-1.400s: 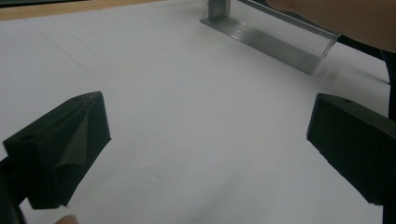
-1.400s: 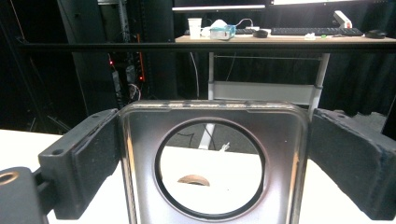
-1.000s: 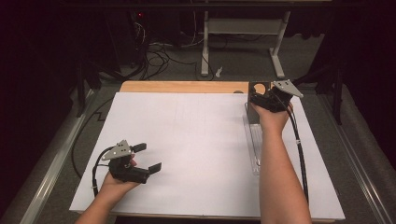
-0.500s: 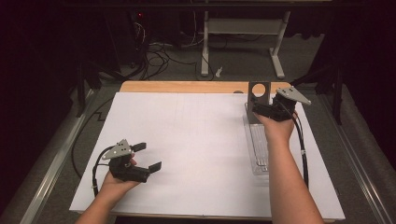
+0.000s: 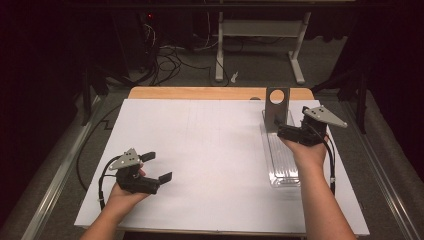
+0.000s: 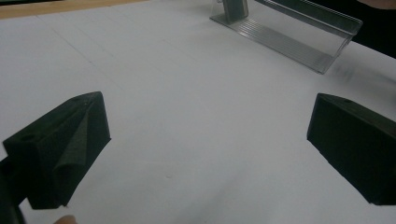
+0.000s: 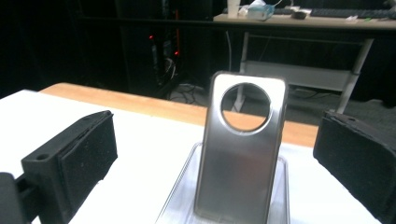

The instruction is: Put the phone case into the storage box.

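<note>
A white sheet (image 5: 200, 165) covers the table (image 5: 200, 93), and on it, ahead of the right gripper (image 5: 292, 131), lies a clear plastic tray (image 5: 282, 162) with a metal plate (image 7: 240, 149) standing upright at its far end. In the right gripper view the plate, with a round hole near its top, stands between and just beyond the wide-apart jaws, touching neither. If the step is to take the plate, the jaws should go forward level, one on each side edge, and close below the hole so it does not tip. The left gripper (image 5: 156, 166) rests near the sheet's other side, well apart from the tray, its jaws also wide and holding nothing.
</note>
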Motion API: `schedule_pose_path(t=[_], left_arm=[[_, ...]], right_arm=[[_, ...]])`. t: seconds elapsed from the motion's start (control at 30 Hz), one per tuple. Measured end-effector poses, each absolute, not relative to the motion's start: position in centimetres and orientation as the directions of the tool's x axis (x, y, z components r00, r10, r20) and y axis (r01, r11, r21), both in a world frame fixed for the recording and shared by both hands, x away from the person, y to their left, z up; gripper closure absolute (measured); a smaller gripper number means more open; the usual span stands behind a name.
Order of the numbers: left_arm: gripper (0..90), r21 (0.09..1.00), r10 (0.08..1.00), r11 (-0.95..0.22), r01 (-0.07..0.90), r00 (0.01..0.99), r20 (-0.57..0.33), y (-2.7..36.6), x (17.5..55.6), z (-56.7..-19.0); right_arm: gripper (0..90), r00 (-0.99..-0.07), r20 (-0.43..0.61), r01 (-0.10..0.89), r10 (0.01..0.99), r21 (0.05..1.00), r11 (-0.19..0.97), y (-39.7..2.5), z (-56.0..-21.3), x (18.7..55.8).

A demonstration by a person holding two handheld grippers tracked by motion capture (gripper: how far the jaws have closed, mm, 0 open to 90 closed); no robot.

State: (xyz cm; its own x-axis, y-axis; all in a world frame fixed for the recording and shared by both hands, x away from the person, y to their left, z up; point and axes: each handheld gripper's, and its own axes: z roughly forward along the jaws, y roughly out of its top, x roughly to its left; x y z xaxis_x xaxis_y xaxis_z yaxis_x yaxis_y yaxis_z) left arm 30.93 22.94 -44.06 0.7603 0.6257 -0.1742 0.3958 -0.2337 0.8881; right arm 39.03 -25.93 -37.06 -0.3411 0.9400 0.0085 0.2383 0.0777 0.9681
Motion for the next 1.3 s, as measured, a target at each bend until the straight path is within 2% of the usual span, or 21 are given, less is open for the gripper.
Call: schedule_pose_path(t=[0.63,1.1,1.3], left_arm=[[0.6,0.887,0.642,-0.238,0.396,0.749,-0.162,23.0,30.7,-44.0],[0.6,0.886,0.654,-0.236,0.400,0.739,-0.159,23.1,30.6,-44.0],[0.6,0.885,0.660,-0.241,0.399,0.736,-0.152,22.8,30.6,-44.0]], right_arm=[[0.2,-0.465,0.018,0.262,0.885,0.958,0.118,-26.4,-38.6,31.8],[0.2,-0.487,0.034,0.212,0.873,0.974,0.081,-30.4,-41.4,26.4],[0.3,-0.510,0.053,0.214,0.858,0.974,0.067,-30.6,-43.0,26.3]])
